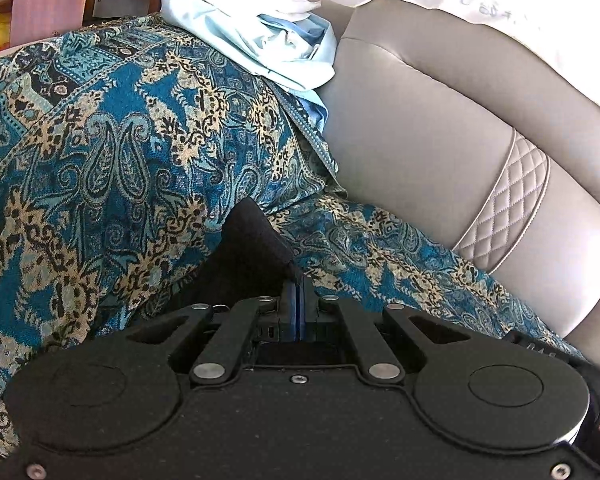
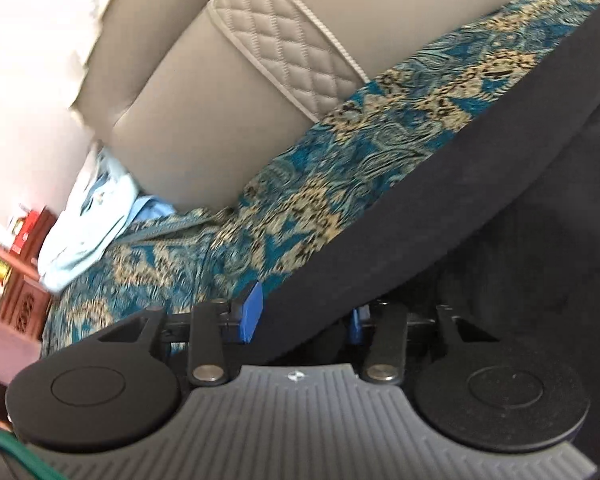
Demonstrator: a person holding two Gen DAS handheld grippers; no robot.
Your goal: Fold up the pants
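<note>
On a sofa draped in a blue paisley throw [image 1: 100,152], both grippers work a pair of dark pants. At the left gripper [image 1: 297,292] the blue pads are pressed together on a peak of the pants [image 1: 252,248], which rises just ahead of the jaws and trails back under the tool. At the right gripper [image 2: 304,316] the blue fingers [image 2: 252,312] stand apart, with a folded edge of the pants [image 2: 440,200] lying between them; the gap looks too wide for a firm pinch, though the inner finger is mostly hidden by cloth. From that view the pants run as a long dark band from the jaws up toward the upper right, parallel to the seam where the throw meets the beige backrest [image 2: 188,136]. That axis is what the coming fold appears to turn on: the right gripper sits on the long edge, the left on one corner. Open throw lies to the left for laying the cloth down, while a heap of pale blue laundry [image 1: 260,36] at the far end and the backrest close off the other sides.
</note>
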